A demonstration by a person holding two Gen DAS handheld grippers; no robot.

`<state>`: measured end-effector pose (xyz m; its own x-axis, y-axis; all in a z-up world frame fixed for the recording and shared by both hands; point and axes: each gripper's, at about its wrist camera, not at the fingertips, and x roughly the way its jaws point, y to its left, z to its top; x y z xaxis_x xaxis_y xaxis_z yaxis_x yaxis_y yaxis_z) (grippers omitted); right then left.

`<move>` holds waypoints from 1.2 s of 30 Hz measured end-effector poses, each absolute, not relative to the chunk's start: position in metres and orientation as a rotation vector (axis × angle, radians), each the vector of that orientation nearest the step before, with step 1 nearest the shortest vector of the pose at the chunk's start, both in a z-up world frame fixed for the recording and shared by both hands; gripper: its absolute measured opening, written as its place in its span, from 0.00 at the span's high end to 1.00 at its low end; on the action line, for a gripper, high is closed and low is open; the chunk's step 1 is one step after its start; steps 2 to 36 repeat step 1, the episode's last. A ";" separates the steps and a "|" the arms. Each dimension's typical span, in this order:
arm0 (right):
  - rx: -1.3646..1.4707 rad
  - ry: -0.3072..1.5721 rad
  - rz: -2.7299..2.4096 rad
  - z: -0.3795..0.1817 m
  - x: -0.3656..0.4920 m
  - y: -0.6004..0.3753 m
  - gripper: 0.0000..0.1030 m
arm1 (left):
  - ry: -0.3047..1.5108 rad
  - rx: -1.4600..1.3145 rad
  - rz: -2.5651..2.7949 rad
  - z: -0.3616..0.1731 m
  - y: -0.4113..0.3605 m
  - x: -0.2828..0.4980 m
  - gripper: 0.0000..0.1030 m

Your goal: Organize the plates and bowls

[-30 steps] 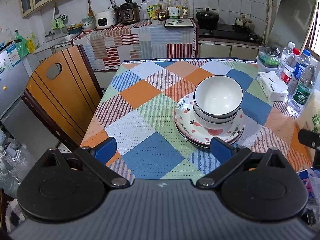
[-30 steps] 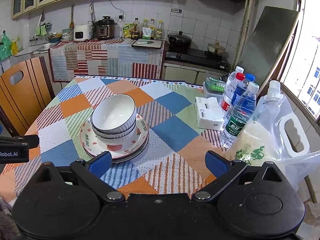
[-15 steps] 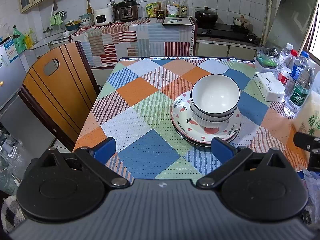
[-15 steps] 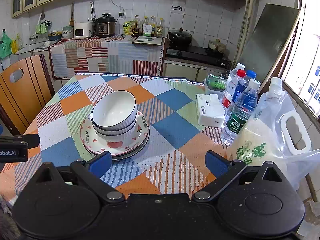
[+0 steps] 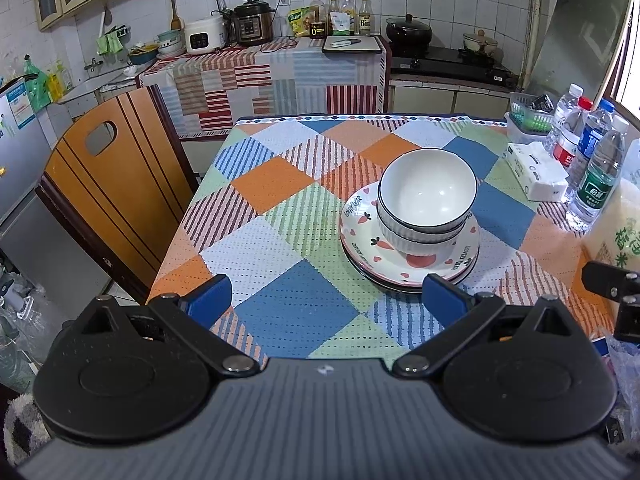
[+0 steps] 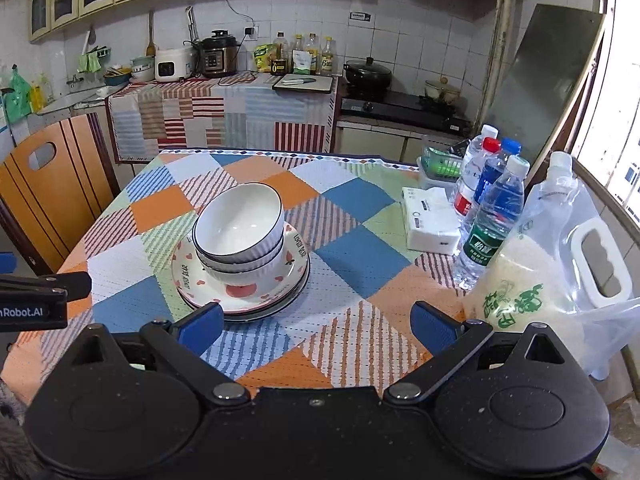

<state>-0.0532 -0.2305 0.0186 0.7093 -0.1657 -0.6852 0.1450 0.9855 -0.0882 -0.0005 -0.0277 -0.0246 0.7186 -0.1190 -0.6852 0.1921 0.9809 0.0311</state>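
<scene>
Your fingers [image 5: 444, 300] were wide apart and held nothing; the bowls [image 5: 426, 200] looked hard, slippery and easy to break, so their rims seemed best to grab.

Each gripper [image 5: 326, 298] has a black body, two round hubs and blue finger pads [image 5: 208, 298]. Silver pivot bolts [image 6: 230, 391] join its linkage arms.

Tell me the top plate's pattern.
The top plate is white with red hearts, carrots and lettering; clearest in the right wrist view.
</scene>
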 end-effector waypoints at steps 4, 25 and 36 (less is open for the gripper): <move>-0.026 0.763 -0.172 0.019 -0.053 -0.231 0.02 | 0.752 0.102 -0.174 -0.025 -0.028 0.000 0.00; -0.026 0.763 -0.172 0.019 -0.053 -0.231 0.02 | 0.752 0.102 -0.174 -0.025 -0.028 0.000 0.00; -0.026 0.763 -0.172 0.019 -0.053 -0.231 0.02 | 0.752 0.102 -0.174 -0.025 -0.028 0.000 0.00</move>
